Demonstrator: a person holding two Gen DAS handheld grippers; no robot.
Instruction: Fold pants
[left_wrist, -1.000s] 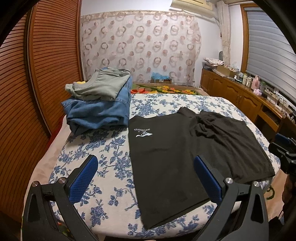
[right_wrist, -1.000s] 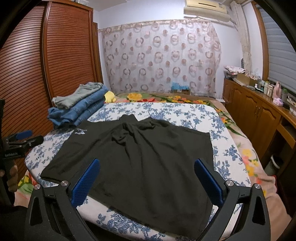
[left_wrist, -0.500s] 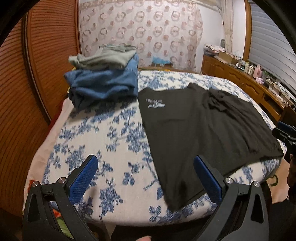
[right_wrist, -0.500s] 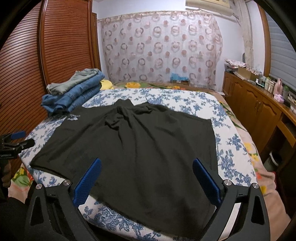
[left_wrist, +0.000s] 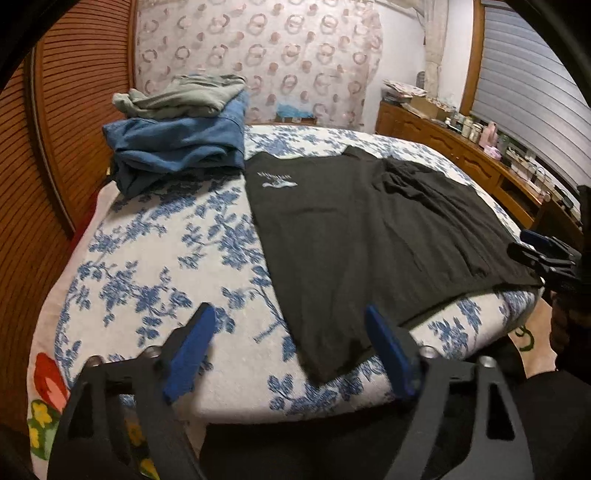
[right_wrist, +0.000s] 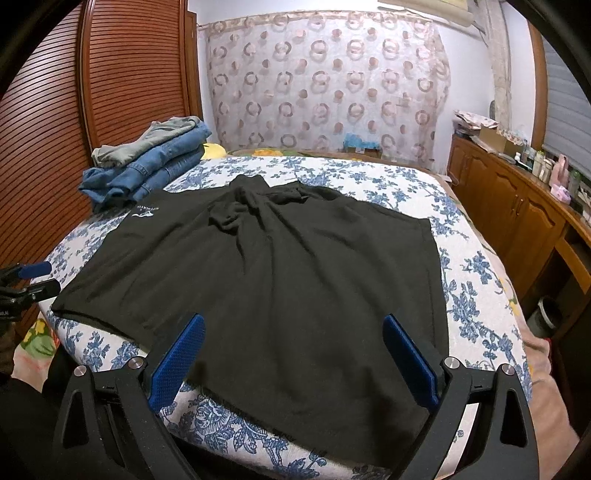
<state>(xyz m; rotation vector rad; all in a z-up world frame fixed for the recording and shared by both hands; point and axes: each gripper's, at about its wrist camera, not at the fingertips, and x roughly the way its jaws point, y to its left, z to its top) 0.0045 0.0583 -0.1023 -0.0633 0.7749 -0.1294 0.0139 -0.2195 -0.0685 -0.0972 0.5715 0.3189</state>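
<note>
The black pants (right_wrist: 280, 273) lie spread out flat on the bed (right_wrist: 476, 280), which has a white cover with blue flowers. They have a small white logo (left_wrist: 277, 181) near the far left corner, and the cloth is bunched up a little in the middle at the far end. The left claw (left_wrist: 291, 343) hangs over the near edge of the bed, by the near left corner of the pants. Its blue pads are apart with nothing between them, and they have just been closing in a bit. The left pad is over the bare flowery cover, and the right pad is over the near edge of the black cloth, so the corner of the pants sits in front of the gap. It does not touch the pants as far as I can tell. The right claw (right_wrist: 293, 350) is wide open and holds nothing. It hangs over the near hem of the pants, with black cloth spread out in front of both pads. A pile of folded clothes (right_wrist: 147, 162), blue jeans with a grey piece on top, sits at the far left of the bed, just beside the pants. A wooden cabinet (right_wrist: 517, 206) runs along the right side of the room.
</note>
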